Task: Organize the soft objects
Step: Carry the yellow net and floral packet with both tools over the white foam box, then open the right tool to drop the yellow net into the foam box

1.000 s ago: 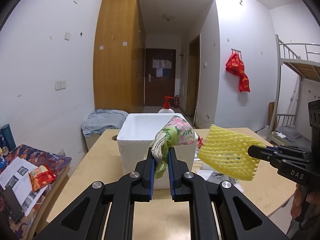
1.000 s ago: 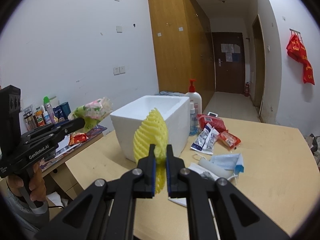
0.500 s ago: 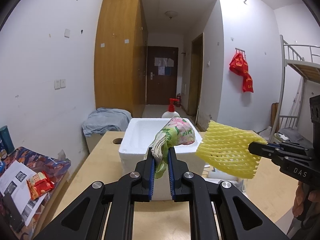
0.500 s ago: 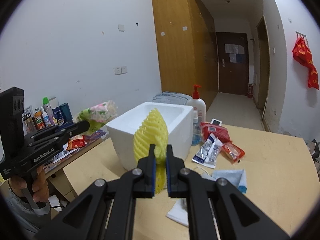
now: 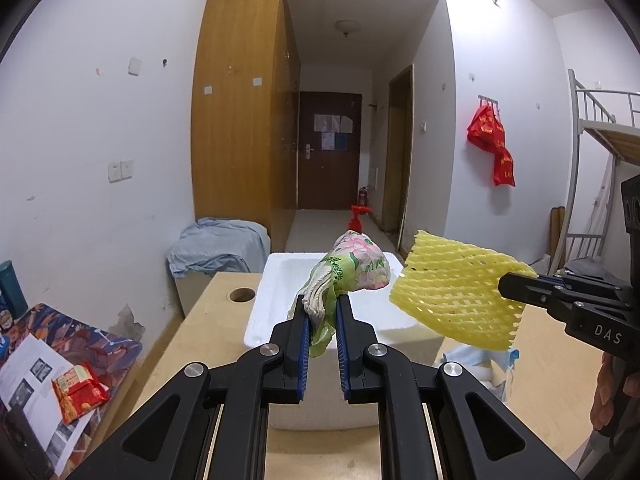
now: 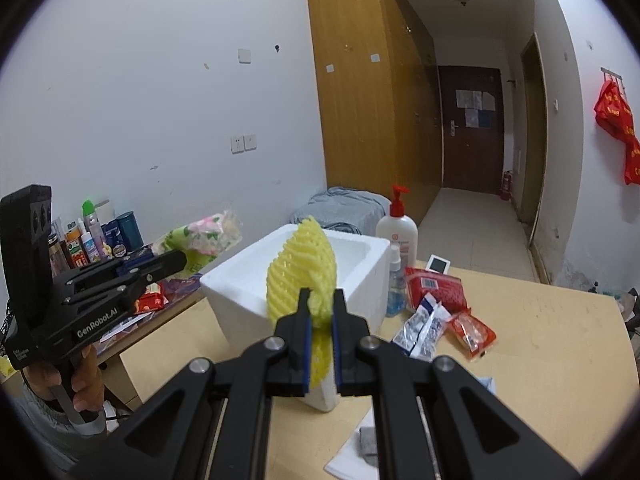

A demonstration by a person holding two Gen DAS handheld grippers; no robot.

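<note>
We have raised both loads above the foam box (image 5: pixel 280 292). The left tool (image 5: pixel 322 322) stays clamped on the floral cloth (image 5: pixel 352 268); the right tool (image 6: pixel 320 312) on the yellow foam net (image 6: pixel 300 264). Release comes next.

Pump bottle (image 6: pixel 397 230) was seen near table's (image 6: pixel 560 344) far edge; red snack packets (image 6: pixel 436 290) were scattered beside it.
</note>
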